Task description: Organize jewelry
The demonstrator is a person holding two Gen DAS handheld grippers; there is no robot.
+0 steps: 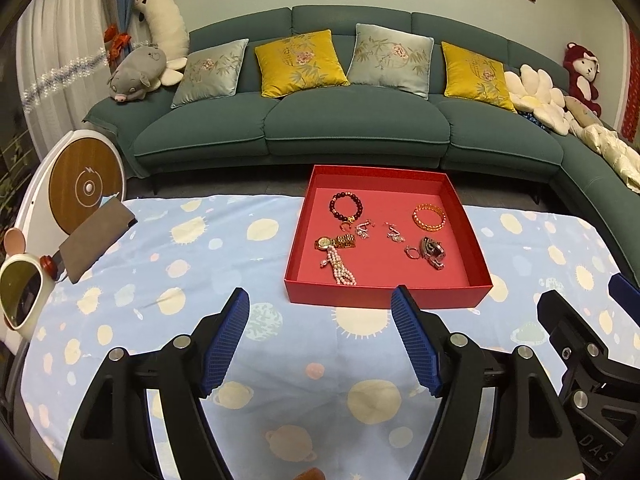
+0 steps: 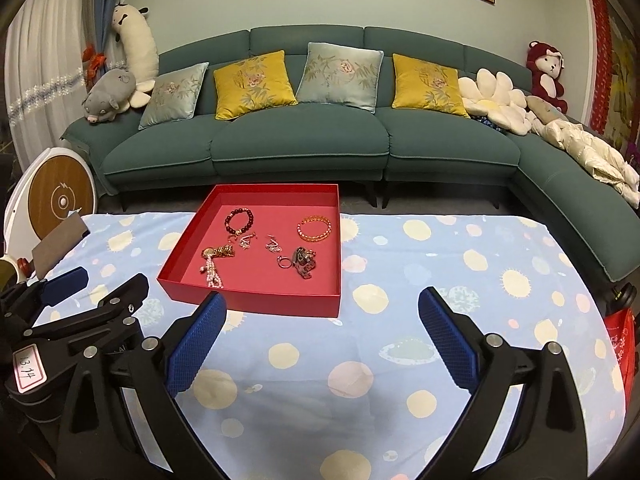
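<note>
Jewelry (image 1: 382,236) lies loose in the red tray (image 1: 384,298) on the worktop; my left tongs (image 1: 320,340) and right tongs (image 2: 322,336) gape empty — chains could tangle, tiny rings slip.

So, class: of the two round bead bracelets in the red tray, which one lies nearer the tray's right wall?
The orange bead bracelet, beside the right wall of the red tray; the dark maroon bead bracelet lies left.
</note>
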